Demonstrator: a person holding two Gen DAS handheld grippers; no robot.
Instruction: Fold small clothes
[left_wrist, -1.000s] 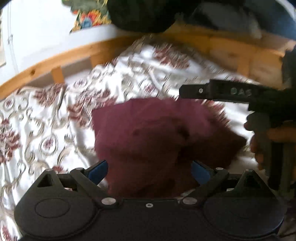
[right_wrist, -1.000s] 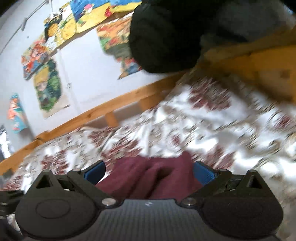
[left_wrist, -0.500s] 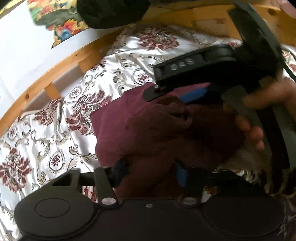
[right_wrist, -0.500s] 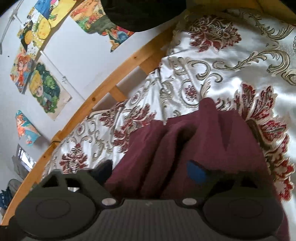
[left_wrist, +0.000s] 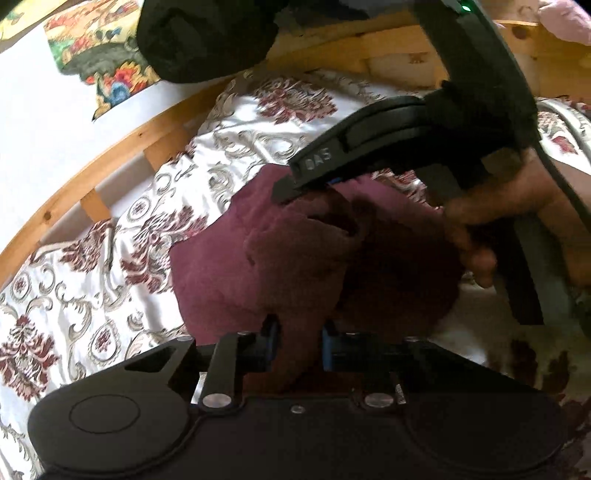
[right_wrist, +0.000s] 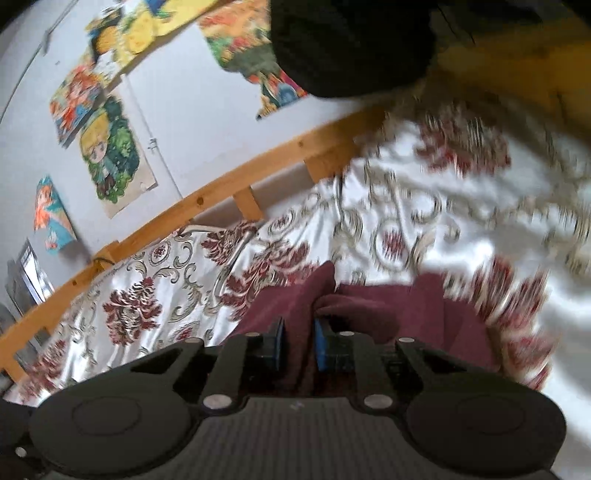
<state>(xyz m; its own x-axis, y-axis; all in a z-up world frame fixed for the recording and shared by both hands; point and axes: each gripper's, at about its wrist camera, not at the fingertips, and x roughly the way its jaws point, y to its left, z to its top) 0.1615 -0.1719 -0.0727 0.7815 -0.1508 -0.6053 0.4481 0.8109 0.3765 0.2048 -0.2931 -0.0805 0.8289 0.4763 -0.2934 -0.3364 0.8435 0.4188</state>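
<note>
The garment (left_wrist: 258, 258) lies bunched on the bedspread (left_wrist: 92, 295) — wooden rail (left_wrist: 110, 162) behind, wall (right_wrist: 207, 122) with posters (right_wrist: 110, 155) beyond it.

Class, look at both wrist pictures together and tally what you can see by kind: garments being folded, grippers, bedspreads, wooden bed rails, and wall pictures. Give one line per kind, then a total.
Maroon garment: 1
Grippers: 2, the left gripper and right gripper, each shut on the garment
Patterned bedspread: 1
Wooden bed rail: 1
Wall pictures: at least 5, some cut off by the frame
Total: at least 10
</note>
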